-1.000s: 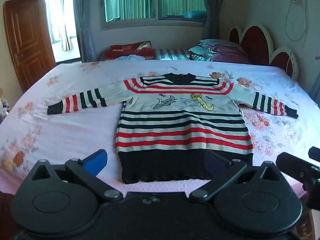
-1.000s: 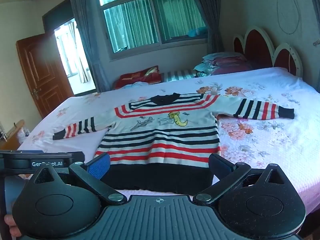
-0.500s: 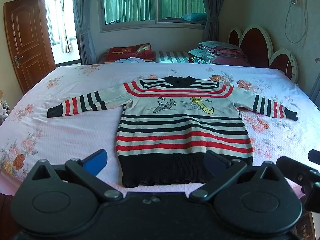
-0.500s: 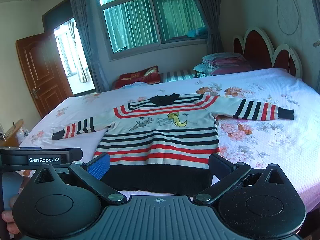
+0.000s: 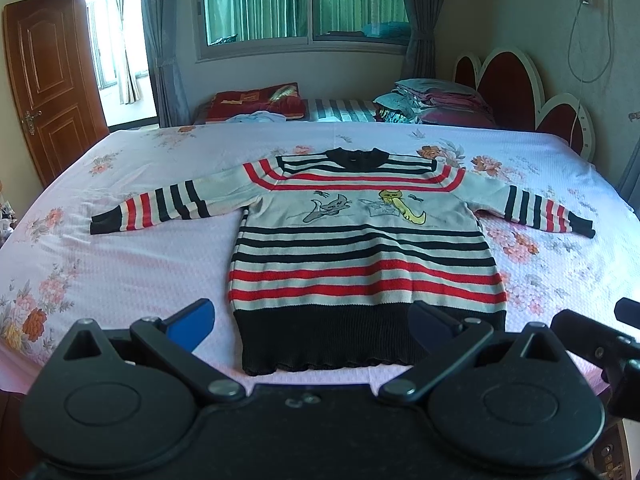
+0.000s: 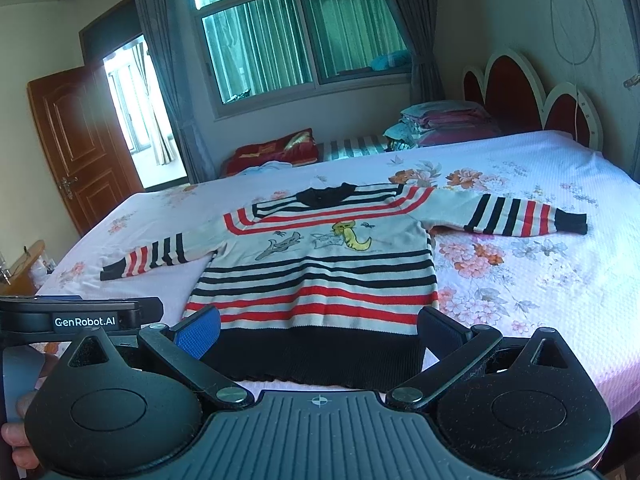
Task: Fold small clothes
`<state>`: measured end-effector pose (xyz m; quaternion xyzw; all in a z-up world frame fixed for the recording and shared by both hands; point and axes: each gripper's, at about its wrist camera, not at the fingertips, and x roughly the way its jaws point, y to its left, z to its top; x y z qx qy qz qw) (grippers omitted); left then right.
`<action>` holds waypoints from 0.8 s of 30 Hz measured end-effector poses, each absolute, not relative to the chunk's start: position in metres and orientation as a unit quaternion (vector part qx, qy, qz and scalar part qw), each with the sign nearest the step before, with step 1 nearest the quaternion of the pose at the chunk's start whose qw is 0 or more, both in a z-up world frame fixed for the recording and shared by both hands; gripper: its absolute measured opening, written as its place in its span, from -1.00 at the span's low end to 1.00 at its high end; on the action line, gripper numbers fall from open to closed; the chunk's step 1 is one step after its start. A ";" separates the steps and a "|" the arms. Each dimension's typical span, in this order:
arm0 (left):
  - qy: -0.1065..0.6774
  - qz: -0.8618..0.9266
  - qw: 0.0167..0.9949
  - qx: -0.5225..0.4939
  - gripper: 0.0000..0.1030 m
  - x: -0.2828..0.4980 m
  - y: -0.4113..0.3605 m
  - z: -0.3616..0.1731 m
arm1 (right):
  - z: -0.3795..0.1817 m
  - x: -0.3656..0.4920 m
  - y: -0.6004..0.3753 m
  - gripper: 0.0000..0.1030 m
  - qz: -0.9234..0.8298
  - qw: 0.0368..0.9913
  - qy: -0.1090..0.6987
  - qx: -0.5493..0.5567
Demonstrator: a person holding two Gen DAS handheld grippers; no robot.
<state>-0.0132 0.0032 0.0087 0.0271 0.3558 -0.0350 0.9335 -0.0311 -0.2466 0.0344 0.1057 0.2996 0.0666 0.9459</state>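
Sweater [image 5: 360,248] flat on bed [image 5: 120,264], pillows [image 5: 432,100] behind

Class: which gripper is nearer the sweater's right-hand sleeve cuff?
Right. The right gripper sits toward the cuff; the left gripper is farther left, by the hem.

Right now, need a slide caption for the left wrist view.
Open left gripper faces a striped sweater spread flat, sleeves out, on a floral bed.

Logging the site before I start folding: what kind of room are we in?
A home bedroom, most likely: the sweater lies on a wide bed with a headboard, and folded bedding is stacked by the window.
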 end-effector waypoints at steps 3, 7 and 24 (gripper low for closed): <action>0.356 -0.037 0.933 0.027 1.00 -0.013 0.004 0.008 | 0.034 -0.031 -0.246 1.00 0.066 0.946 0.299 0.105; 0.356 -0.037 0.933 0.028 0.99 -0.013 0.003 0.007 | 0.034 -0.032 -0.246 1.00 0.065 0.947 0.298 0.106; 0.357 -0.035 0.933 0.028 1.00 -0.011 0.003 0.005 | 0.032 -0.027 -0.246 1.00 0.059 0.946 0.301 0.109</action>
